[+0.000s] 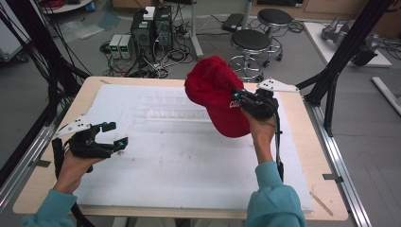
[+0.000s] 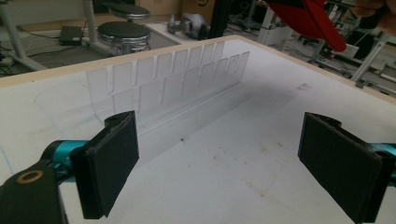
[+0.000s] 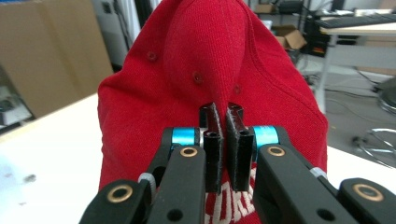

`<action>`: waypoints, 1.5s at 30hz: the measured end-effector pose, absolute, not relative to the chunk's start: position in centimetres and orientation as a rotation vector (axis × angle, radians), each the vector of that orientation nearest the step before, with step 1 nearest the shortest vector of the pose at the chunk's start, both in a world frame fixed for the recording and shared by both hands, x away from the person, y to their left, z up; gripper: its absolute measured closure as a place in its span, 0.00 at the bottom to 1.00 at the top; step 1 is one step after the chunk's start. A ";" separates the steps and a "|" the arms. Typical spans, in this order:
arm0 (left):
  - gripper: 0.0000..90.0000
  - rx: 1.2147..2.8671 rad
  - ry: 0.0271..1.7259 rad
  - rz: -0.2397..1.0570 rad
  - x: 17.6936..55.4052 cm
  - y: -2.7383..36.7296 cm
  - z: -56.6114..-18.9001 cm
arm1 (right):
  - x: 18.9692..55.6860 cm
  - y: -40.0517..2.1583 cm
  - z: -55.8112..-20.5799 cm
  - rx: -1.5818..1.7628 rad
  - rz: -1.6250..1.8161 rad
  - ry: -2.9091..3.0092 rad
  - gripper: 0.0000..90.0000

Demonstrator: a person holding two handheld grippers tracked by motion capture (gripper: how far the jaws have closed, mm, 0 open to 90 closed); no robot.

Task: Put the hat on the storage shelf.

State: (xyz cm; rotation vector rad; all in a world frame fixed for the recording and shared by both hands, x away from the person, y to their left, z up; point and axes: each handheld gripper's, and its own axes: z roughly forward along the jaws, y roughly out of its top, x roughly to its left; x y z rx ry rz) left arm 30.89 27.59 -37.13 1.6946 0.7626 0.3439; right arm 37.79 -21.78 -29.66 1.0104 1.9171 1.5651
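the white foam mat (image 1: 189,165) covers the table. above its far right part the red cap (image 1: 215,92) hangs, brim toward the person, a fold pinched in the right gripper (image 3: 225,140). the left gripper (image 1: 111,137), jaws wide and empty, sits well off left; probably clear of it.

Workshop room with a grey floor around a wooden table

A white foam sheet (image 1: 189,161) covers the tabletop (image 1: 302,142). Beyond its far edge stand two black round stools (image 1: 250,41), computer towers (image 1: 151,28) amid tangled cables (image 1: 165,59), and black frame struts (image 1: 340,56) on the right.
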 end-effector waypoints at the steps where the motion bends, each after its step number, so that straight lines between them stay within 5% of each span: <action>1: 0.14 1.695 0.763 0.344 30.9 27.6 -37.1 | 37.8 -21.8 -29.7 1.010 1.565 1.917 0.96; 45: 0.15 1.729 0.651 0.003 33.6 17.9 -35.4 | 36.9 -14.0 -29.6 0.676 1.726 2.129 0.96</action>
